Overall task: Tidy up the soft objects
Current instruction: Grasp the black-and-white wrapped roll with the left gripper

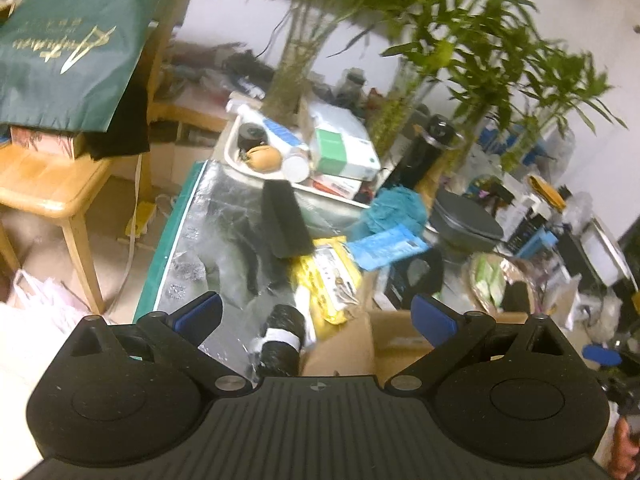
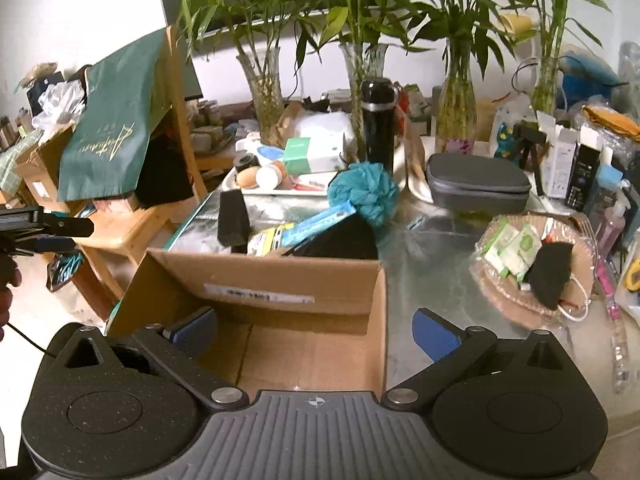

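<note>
Both hand-held grippers, left (image 1: 316, 316) and right (image 2: 314, 330), released, I steady above the cardboard box (image 2: 280, 280), approaching the teal sponge (image 2: 366, 192) slowly.

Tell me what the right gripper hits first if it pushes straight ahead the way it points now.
Most likely the cardboard box. The right gripper, jaws open and empty, points over the box's open top, so its far wall lies first in line, with the teal bath pouf beyond. Depth is uncertain.
</note>
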Demonstrator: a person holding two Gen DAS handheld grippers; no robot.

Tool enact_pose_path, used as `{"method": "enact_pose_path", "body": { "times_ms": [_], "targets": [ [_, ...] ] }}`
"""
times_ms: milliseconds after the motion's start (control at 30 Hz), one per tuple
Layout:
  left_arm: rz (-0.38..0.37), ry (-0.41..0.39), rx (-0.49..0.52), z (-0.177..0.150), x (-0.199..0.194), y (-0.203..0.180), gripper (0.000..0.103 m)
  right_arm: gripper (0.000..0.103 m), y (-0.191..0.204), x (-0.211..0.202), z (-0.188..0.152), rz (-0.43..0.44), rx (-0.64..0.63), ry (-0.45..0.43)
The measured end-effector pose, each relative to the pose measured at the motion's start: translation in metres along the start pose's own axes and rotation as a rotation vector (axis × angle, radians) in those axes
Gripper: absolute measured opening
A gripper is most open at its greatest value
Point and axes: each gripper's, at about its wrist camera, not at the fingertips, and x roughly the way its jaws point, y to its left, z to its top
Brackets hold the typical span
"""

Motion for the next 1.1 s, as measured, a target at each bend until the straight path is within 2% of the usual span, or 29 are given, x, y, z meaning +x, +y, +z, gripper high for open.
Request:
{"method": "enact_pose_path", "body": {
  "times_ms": [200,267,300,333,400,667,767,933,1033,1100],
  "targets": [
    [0.017,0.080,-0.048,0.017,0.037,0.024,0.102,0.103,-0.009,0.006,0.010,-0.038,-0.030,-0.008],
    [-0.003,0.118,-0.074,0.021,0.053,0.032,0.101,0.103,-0.014,0.009,0.013,-0.039,-0.027,-0.001],
    [-0.017,0.139,-0.090,0.022,0.062,0.036,0.094,0.103,-0.017,0.010,0.015,-0.036,-0.025,0.002],
    [-0.027,0.161,-0.104,0.022,0.071,0.039,0.090,0.103,-0.019,0.012,0.016,-0.034,-0.022,0.005],
    [-0.047,0.208,-0.121,0.022,0.091,0.044,0.087,0.103,-0.024,0.014,0.017,-0.038,-0.009,0.008],
    [-0.028,0.406,-0.142,0.012,0.159,0.058,0.073,0.103,-0.036,0.023,0.019,-0.031,0.020,0.024],
    [-0.039,0.480,-0.159,0.007,0.178,0.063,0.061,0.103,-0.041,0.027,0.020,-0.032,0.023,0.028],
    [-0.025,0.561,-0.150,0.000,0.200,0.065,0.056,0.103,-0.052,0.034,0.027,-0.034,0.044,0.037],
    [-0.042,0.597,-0.141,-0.004,0.209,0.061,0.054,0.103,-0.060,0.037,0.032,-0.038,0.057,0.038],
    [-0.049,0.602,-0.129,-0.006,0.212,0.058,0.047,0.103,-0.063,0.038,0.033,-0.052,0.059,0.038]
  ]
}}
